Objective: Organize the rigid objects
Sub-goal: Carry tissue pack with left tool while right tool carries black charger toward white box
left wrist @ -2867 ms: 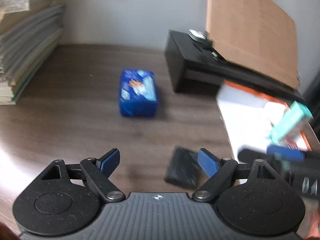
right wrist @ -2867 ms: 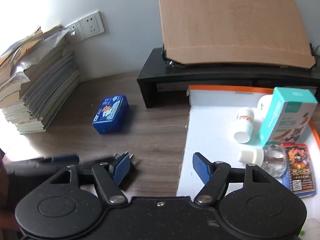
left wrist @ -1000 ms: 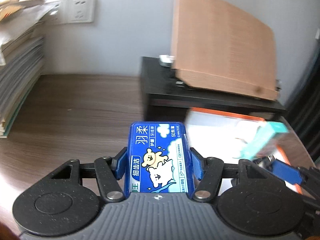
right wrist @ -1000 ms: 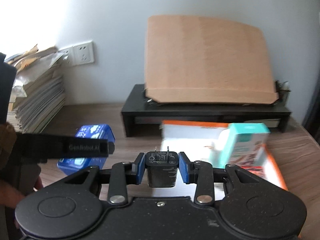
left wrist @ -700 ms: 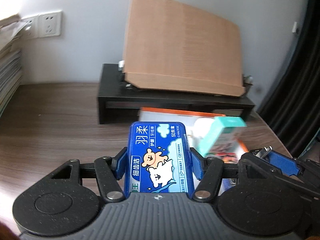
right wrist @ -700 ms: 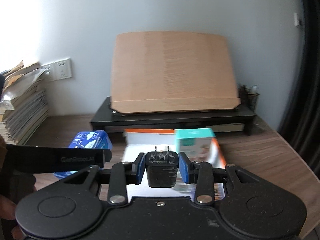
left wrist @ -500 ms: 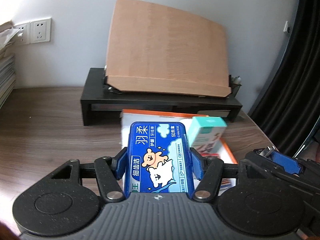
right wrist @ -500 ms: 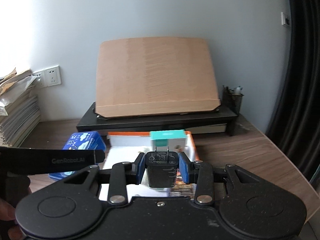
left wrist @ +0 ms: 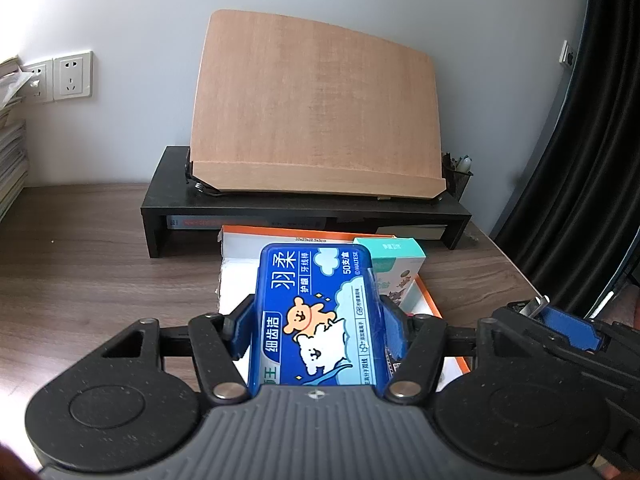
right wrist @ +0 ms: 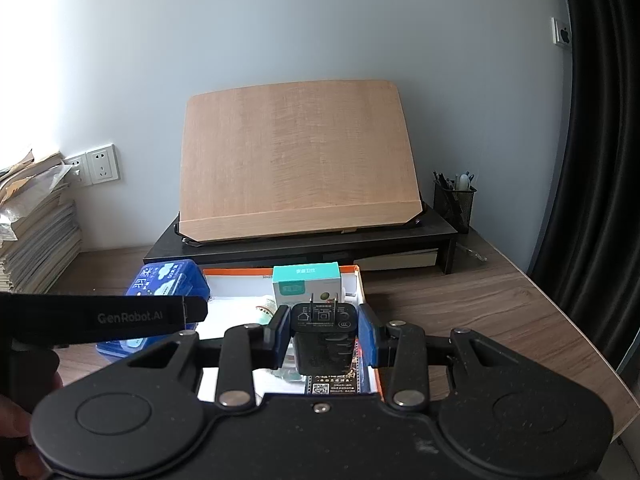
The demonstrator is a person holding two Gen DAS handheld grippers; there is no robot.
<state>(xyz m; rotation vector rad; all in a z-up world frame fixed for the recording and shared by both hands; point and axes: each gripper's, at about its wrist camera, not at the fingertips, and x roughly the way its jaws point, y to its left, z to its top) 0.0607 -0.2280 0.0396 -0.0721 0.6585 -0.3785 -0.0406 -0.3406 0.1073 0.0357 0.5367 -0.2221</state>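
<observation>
1. Gripping a blue floss-pick box (left wrist: 316, 316), the left gripper (left wrist: 318, 330) holds it by its long sides above the tray; the glossy lid shows a cartoon bear.
2. The right gripper (right wrist: 324, 340) has its jaws clamped on a matte black charger (right wrist: 323, 338), prongs pointing up.
3. An orange-rimmed white tray (right wrist: 360, 280) on the wood-grain desk (right wrist: 480, 312) holds a teal carton (right wrist: 306, 286) and a dark printed card (right wrist: 320, 384).

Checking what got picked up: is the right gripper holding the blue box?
No, the right gripper is shut on a black charger plug; the blue box sits in the left gripper.
</observation>
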